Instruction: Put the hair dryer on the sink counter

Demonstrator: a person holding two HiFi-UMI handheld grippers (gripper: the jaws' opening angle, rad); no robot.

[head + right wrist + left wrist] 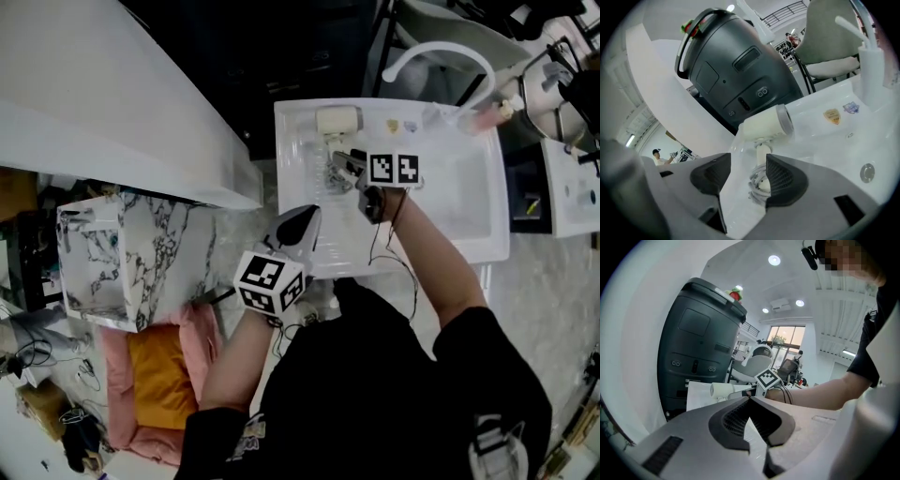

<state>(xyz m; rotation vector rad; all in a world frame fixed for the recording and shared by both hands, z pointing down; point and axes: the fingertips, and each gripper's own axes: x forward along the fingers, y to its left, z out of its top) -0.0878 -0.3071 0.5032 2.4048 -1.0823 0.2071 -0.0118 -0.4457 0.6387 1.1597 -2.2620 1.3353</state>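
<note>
A cream hair dryer (pixel 337 120) lies on the back left of the white sink counter (pixel 292 187), its handle and coiled cord pointing toward me. My right gripper (pixel 343 167) hovers just over that cord, open. In the right gripper view the hair dryer (pixel 764 124) is ahead, and its cord coil (pixel 758 182) sits loose between the wide jaws of the right gripper (pixel 748 180), with neither pad pressing on it. My left gripper (pixel 305 221) hangs at the sink's front left edge, shut and empty; in its own view the left gripper (pixel 750 401) has its tips touching.
A white curved faucet (pixel 441 52) rises at the sink's back, with the drain (pixel 866 172) in the basin. A large dark grey bin (pixel 736 70) stands behind the sink. A marble-patterned box (pixel 122 253) and pink and orange cushions (pixel 159 375) lie to the left.
</note>
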